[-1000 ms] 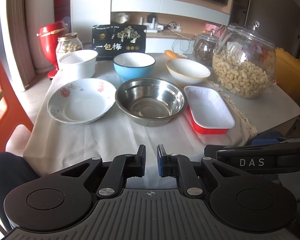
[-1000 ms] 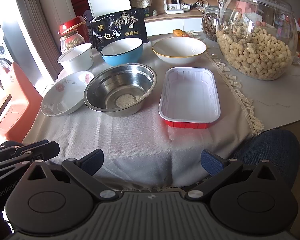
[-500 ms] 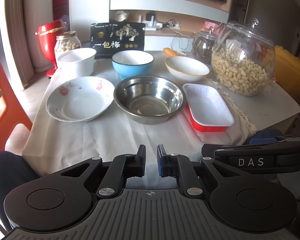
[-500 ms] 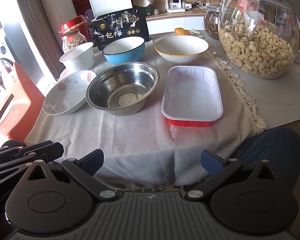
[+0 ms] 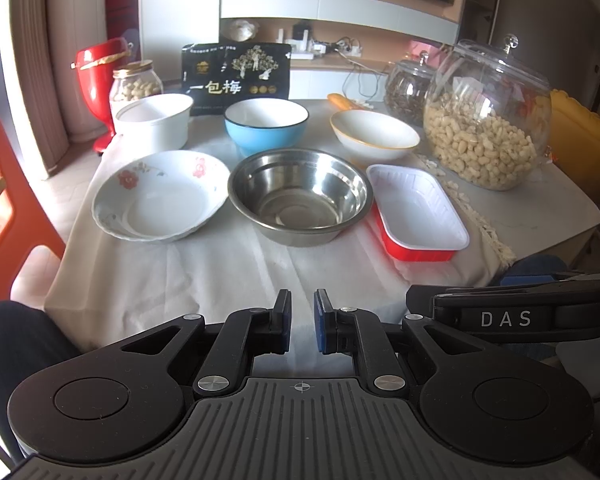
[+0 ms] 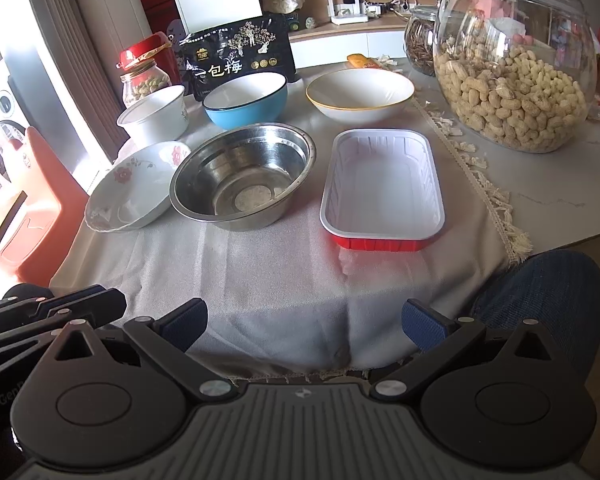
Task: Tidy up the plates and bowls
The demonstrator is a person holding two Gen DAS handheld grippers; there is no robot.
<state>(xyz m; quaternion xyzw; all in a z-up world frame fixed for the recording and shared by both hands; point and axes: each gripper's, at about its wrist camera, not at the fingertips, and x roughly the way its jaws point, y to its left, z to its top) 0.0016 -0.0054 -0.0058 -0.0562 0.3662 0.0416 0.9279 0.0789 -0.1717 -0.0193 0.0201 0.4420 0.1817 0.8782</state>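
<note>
Since a second ago nothing on the surface (image 5: 204, 276) has shifted, and both tongs stay where they were. A peanut jar (image 6: 512, 60) stands right of the red tray (image 6: 382, 188); a black packet (image 5: 236, 76) leans behind the blue bowl (image 5: 266, 126). The steel bowl (image 5: 300, 196) sits mid-cloth between the flowered plate (image 5: 160, 196) and the tray, shiny and empty. Left tongs (image 5: 301, 322) are clenched on nothing; right tongs (image 6: 304, 324) are released, spread wide.
</note>
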